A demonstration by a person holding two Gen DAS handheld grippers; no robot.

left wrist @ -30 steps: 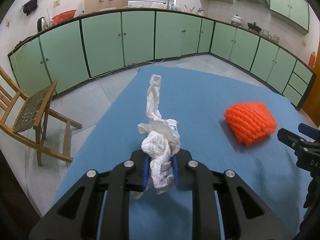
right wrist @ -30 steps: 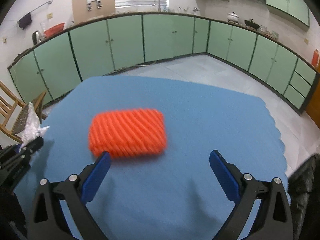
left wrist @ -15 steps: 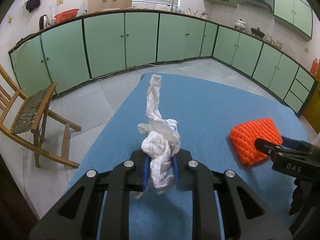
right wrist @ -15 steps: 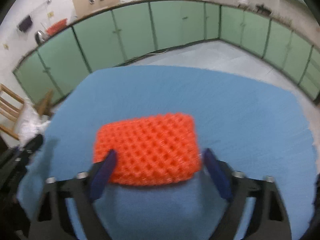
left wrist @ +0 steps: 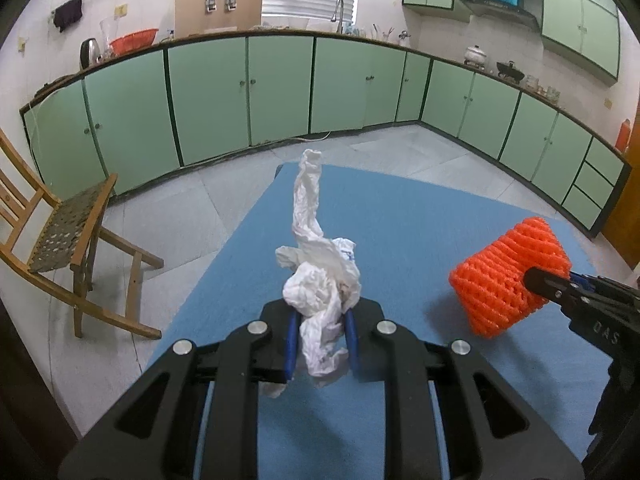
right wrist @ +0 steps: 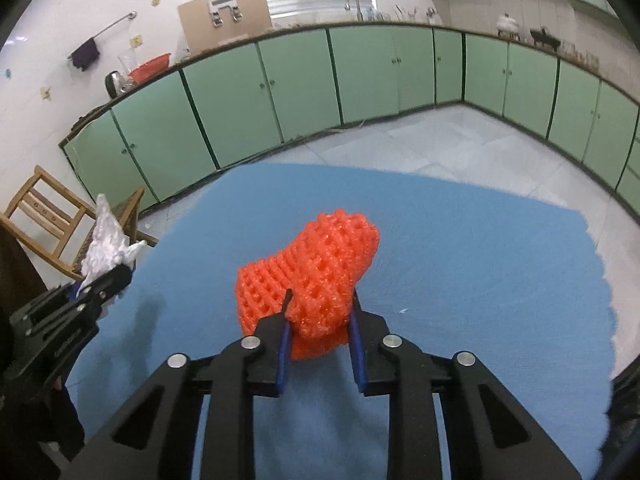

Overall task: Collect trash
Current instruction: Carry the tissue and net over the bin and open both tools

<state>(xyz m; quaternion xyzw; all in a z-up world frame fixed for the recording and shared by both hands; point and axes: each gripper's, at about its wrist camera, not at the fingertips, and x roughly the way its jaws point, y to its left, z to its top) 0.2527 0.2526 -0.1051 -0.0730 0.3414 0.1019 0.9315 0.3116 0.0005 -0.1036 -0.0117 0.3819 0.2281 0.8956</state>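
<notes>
My left gripper (left wrist: 320,332) is shut on a crumpled white tissue (left wrist: 316,272) that sticks up above the blue table (left wrist: 400,224). My right gripper (right wrist: 319,320) is shut on an orange foam net sleeve (right wrist: 316,276) and holds it lifted off the table. The sleeve also shows at the right of the left wrist view (left wrist: 504,276), with the right gripper (left wrist: 576,300) behind it. The tissue (right wrist: 106,248) and the left gripper (right wrist: 92,288) show at the left of the right wrist view.
A wooden chair (left wrist: 60,248) stands on the floor left of the table. Green kitchen cabinets (left wrist: 240,92) run along the far walls. The table's right edge (right wrist: 600,280) is wavy.
My right gripper closed on the orange sleeve and lifted it off the table. My left gripper kept hold of the tissue and moved slightly.
</notes>
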